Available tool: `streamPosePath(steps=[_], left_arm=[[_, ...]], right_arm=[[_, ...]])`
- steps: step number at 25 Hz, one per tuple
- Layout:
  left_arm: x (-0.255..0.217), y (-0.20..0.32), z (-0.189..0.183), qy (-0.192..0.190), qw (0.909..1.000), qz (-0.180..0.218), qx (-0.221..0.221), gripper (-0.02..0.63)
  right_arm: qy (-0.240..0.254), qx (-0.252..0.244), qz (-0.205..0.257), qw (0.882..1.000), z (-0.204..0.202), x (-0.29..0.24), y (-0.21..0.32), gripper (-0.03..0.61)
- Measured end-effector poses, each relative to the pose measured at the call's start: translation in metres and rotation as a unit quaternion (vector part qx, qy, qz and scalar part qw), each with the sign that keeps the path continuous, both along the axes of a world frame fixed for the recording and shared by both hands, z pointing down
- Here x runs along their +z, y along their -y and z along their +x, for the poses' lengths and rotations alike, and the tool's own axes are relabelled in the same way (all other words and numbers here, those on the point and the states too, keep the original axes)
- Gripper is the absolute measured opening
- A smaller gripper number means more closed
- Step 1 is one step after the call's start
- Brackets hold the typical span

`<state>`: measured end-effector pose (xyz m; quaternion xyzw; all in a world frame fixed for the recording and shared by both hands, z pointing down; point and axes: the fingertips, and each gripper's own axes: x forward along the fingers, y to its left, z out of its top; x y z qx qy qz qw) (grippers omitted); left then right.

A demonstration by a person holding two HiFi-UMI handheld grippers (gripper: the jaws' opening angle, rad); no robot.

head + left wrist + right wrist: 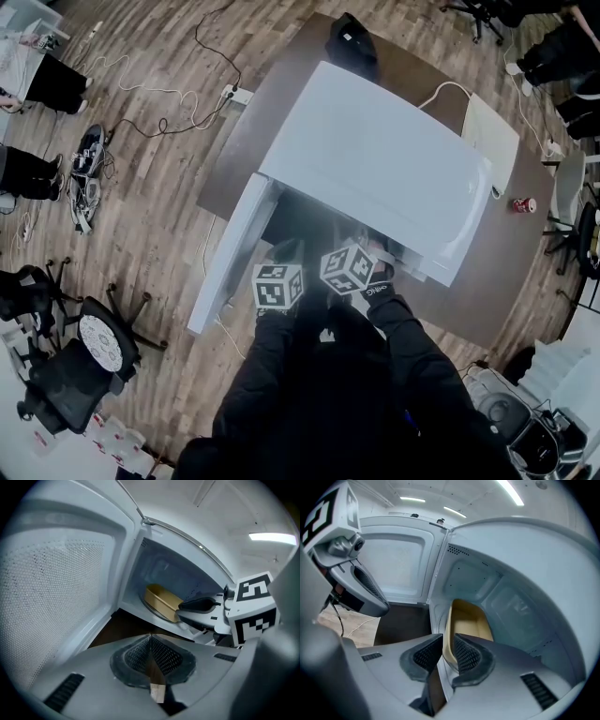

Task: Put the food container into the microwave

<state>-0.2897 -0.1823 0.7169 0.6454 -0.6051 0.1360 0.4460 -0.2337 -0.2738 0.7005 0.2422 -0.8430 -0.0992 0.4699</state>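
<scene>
The white microwave [375, 159] stands on a brown table with its door [230, 258] swung open to the left. A tan food container [471, 620] lies inside on the turntable, also visible as the container [161, 601] in the left gripper view. My right gripper [446, 641] reaches into the cavity, its pads closed on the container's near wall. My left gripper [150, 641] hovers in front of the opening beside the door, shut and empty. In the head view both marker cubes sit at the microwave's mouth and the jaws are hidden.
The open door [56, 592] stands close on the left of my left gripper. A red can [523, 204] and a white board [492, 131] lie on the table [281, 103] to the right. A black office chair [75, 366] and cables cover the floor at left.
</scene>
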Motion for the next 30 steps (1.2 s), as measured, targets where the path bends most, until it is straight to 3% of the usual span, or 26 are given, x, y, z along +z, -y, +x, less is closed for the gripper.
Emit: streamPosePath(steps=[8,16,30], left_arm=[[-0.016,-0.017,0.017,0.009,0.9998,0.016,-0.001,0.034],[-0.059,-0.032,0.055,0.018,0.9983,0.054,0.01,0.034],[-0.165,-0.053,0.137,0.034,0.9858,0.156,0.05,0.034]], right_arm=[[0.065,0.033,-0.029,0.997,0.013,-0.033,-0.033,0.083],[0.157,0.087,-0.056,0.982,0.056,-0.093,-0.073,0.03],[0.256,0.148,-0.017,0.955,0.156,-0.193,-0.117,0.025]])
